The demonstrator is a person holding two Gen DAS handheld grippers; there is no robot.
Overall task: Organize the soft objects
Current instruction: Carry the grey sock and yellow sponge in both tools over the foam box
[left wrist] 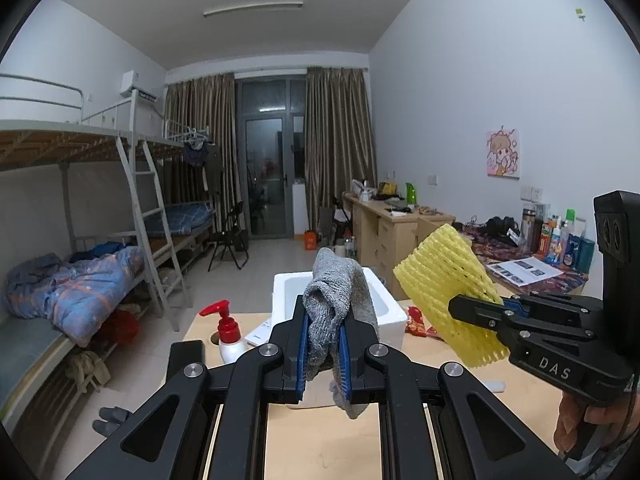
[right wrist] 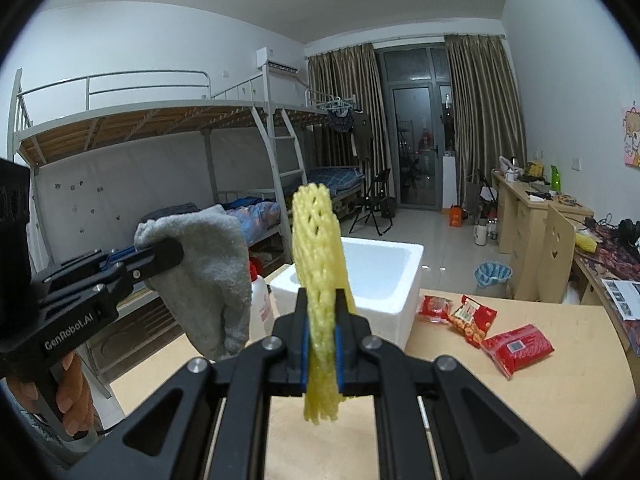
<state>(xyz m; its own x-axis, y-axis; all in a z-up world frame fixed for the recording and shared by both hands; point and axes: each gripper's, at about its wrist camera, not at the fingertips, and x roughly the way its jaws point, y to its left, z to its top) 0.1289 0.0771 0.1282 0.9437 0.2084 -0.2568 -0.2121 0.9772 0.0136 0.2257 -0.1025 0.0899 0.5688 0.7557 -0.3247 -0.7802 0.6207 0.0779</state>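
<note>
Left gripper [left wrist: 323,354] pinches a grey sock [left wrist: 336,300], right gripper [right wrist: 322,354] a yellow foam net [right wrist: 318,264]; white box [right wrist: 384,276] sits beyond both jaws, likely their destination.

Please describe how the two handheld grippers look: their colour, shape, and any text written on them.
Both are black plastic tools with a pistol-style handle, angular linkage arms joined by silver round bolts, and blue pads lining the jaws. The left gripper carries white lettering "GenRobot.AI" on its side. The right gripper shows "DAS" in pale letters, and a black box with two round lenses stands on top. A thin dark cable hangs near each handle.
</note>
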